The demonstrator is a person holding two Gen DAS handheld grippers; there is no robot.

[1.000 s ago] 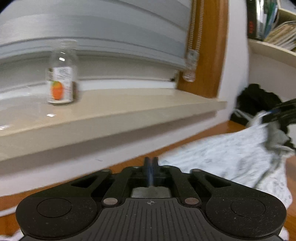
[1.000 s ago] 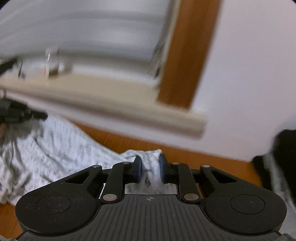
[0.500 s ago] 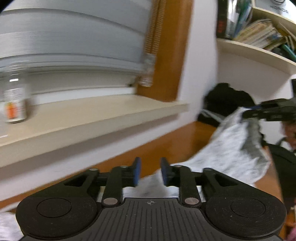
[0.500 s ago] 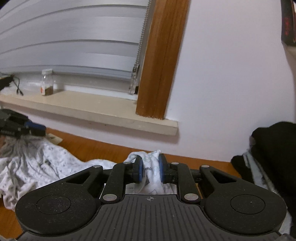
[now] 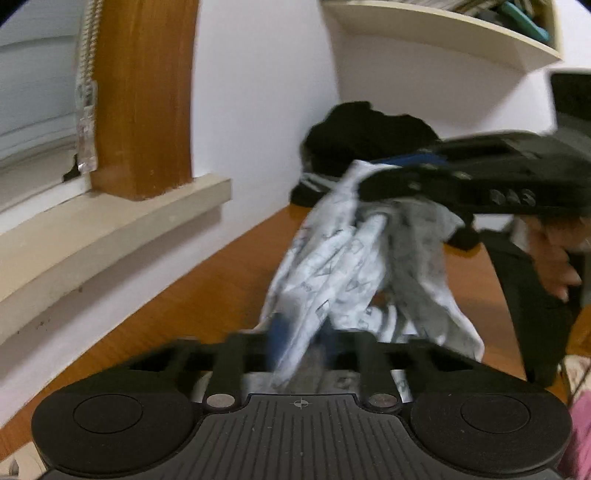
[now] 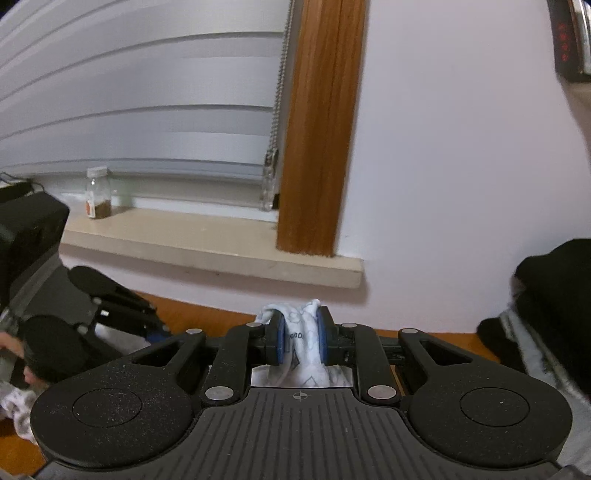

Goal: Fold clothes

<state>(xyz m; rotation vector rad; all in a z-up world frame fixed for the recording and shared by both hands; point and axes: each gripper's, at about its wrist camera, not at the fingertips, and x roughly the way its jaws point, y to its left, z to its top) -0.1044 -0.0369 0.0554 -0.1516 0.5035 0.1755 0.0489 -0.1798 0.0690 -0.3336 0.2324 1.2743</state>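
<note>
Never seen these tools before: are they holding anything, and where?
Both grip the patterned white garment: right gripper pinches a bunched edge; left gripper holds another part.

Room was pretty ordinary: plain white wall (image 6: 443, 147) with a window on the left, grey blinds (image 6: 129, 92) pulled down and a bead cord (image 6: 275, 110) hanging beside a wooden frame post (image 6: 321, 129). A beige sill (image 6: 207, 247) ran under it, with a small jar (image 6: 98, 194) sitting on it. Below was an orange-brown wooden tabletop (image 5: 207, 280). A cream shelf (image 5: 443, 29) sat high up on the right, holding what looked like books. Light was soft and even.
</note>
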